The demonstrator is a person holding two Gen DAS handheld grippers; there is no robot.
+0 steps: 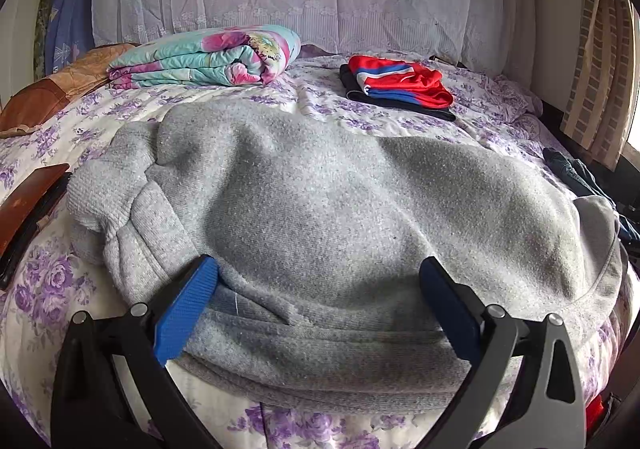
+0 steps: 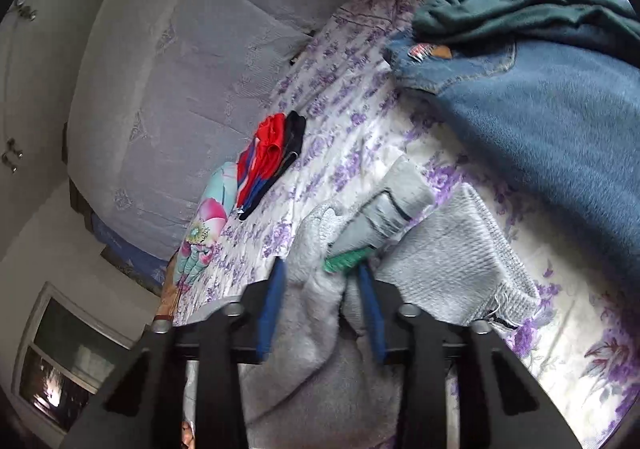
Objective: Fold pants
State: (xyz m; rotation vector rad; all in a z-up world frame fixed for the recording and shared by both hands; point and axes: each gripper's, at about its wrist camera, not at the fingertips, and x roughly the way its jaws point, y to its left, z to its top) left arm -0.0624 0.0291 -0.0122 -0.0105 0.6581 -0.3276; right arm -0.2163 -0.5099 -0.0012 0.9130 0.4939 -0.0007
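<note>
The grey knit pants lie spread across the purple-flowered bedspread, folded over with the waistband at the near edge. My left gripper is open, its blue pads straddling the near edge of the pants without closing. In the right wrist view my right gripper is shut on a fold of the grey pants, with fabric bunched between its blue pads and a green tag showing at the tips.
A folded flowered quilt and a folded red-and-blue garment on a dark one lie at the back. Blue jeans and a dark green garment lie right. A brown wallet-like object sits left.
</note>
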